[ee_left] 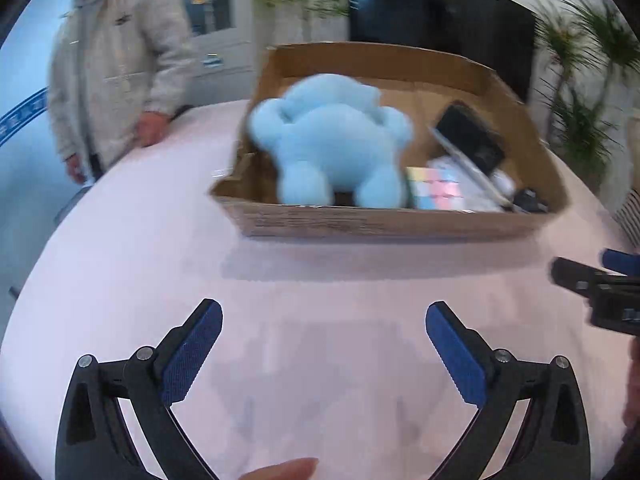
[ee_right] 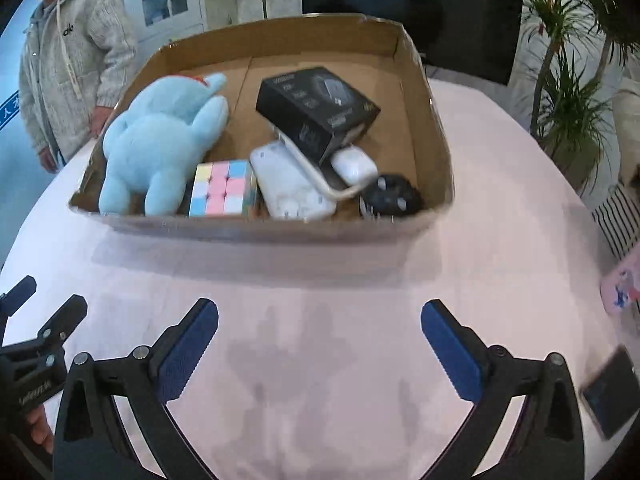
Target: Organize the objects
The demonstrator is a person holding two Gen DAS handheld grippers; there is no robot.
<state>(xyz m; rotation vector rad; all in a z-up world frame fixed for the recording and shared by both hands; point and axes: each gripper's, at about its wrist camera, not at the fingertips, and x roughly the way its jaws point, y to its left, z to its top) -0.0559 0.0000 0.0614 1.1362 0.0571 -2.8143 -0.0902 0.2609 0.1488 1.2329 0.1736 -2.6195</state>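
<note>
Right wrist view: cardboard box (ee_right: 436, 128) is seen on the pale pink table (ee_right: 320, 280), packed with a blue plush toy (ee_right: 160, 140), pastel puzzle cube (ee_right: 222, 188), black carton (ee_right: 316, 108), white devices and a black round item, hard to identify. Right claw (ee_right: 319, 320) is spread wide, nothing gripped; left claw (ee_left: 324, 320) likewise released over bare table. Left wrist view is blurred, plush (ee_left: 332, 140) blocking part of the box interior. A phone (ee_right: 612, 396) is cut off at the edge. A bystander (ee_right: 68, 64), dark screen (ee_right: 412, 12) and plants (ee_right: 568, 72) are noted behind.
</note>
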